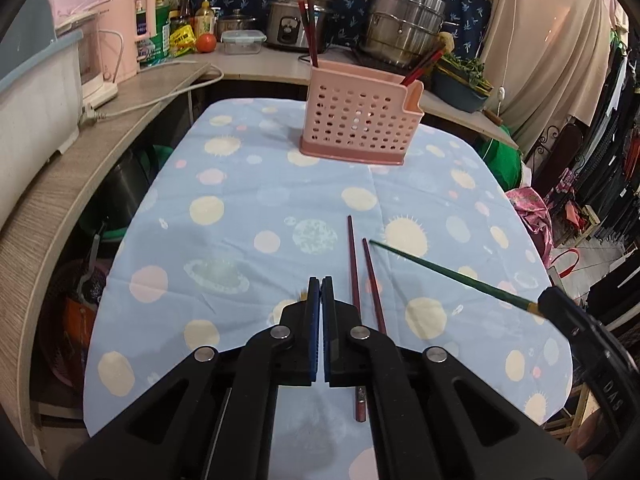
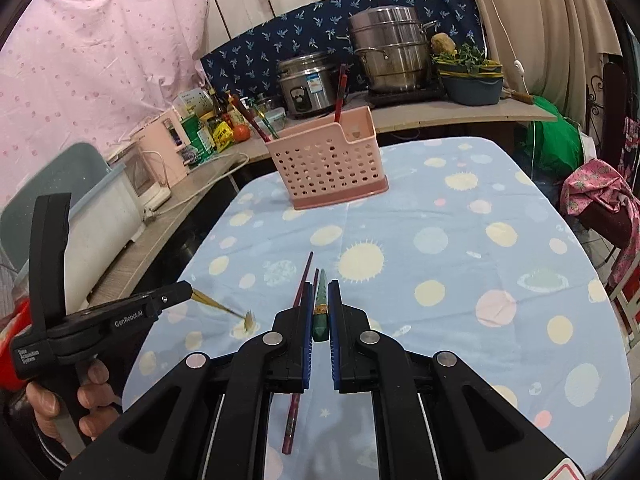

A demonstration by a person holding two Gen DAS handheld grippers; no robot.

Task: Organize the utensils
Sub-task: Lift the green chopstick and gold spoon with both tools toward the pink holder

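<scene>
The left fingers point(image 1: 310, 300) are clenched on a thin gold stick point(image 2: 212, 303); the right fingers point(image 2: 338, 308) are clamped on a green chopstick point(image 2: 321, 312). Beyond both pairs, the blue patterned surface point(image 1: 248, 208) carries a pink basket point(image 1: 356, 124) holding red chopsticks. Two more red chopsticks point(image 1: 354, 264) lie just right of the left fingers, below the green one.

Utensil basket point(image 1: 359, 114) at table's point(image 1: 248, 216) far end — two chopsticks point(image 1: 362, 276) lying nearer, side by side.
</scene>
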